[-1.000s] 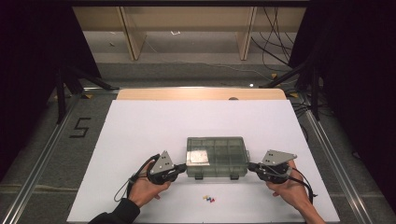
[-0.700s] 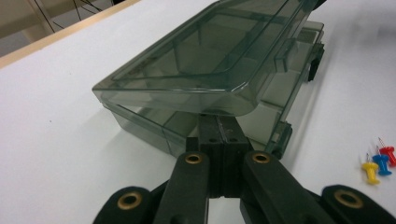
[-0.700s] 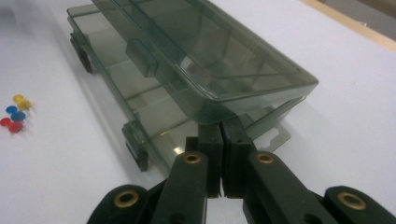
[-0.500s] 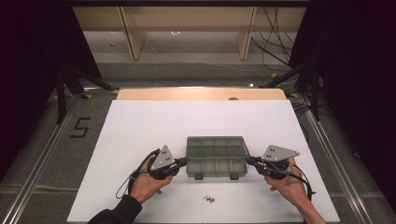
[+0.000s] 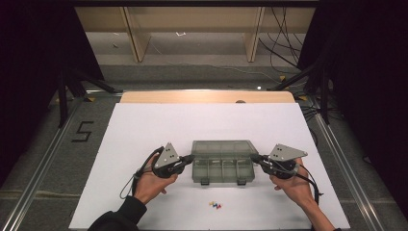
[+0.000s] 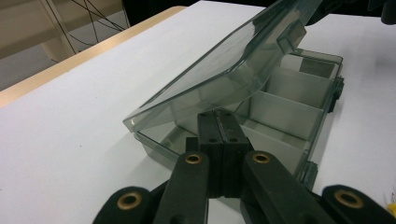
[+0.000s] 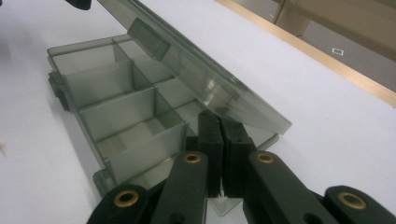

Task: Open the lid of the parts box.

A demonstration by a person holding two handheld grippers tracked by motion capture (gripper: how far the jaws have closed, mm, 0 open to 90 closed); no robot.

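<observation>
A smoky translucent compartment box lies on the white table top, its lid tilted up from the front with the dividers showing beneath. My left gripper is shut, its tips at the box's left end under the raised lid. My right gripper is shut too, its tips at the right end under the lid. Nothing sits between either pair of jaws. The compartments look empty.
Several tiny coloured pieces lie on the white sheet in front of the box. Two black latches hang on the box's front wall. A wooden strip edges the far side, with dark floor and cables beyond.
The lid has tilted up from the front, baring the compartments. Both hands have stayed at the box's ends.
</observation>
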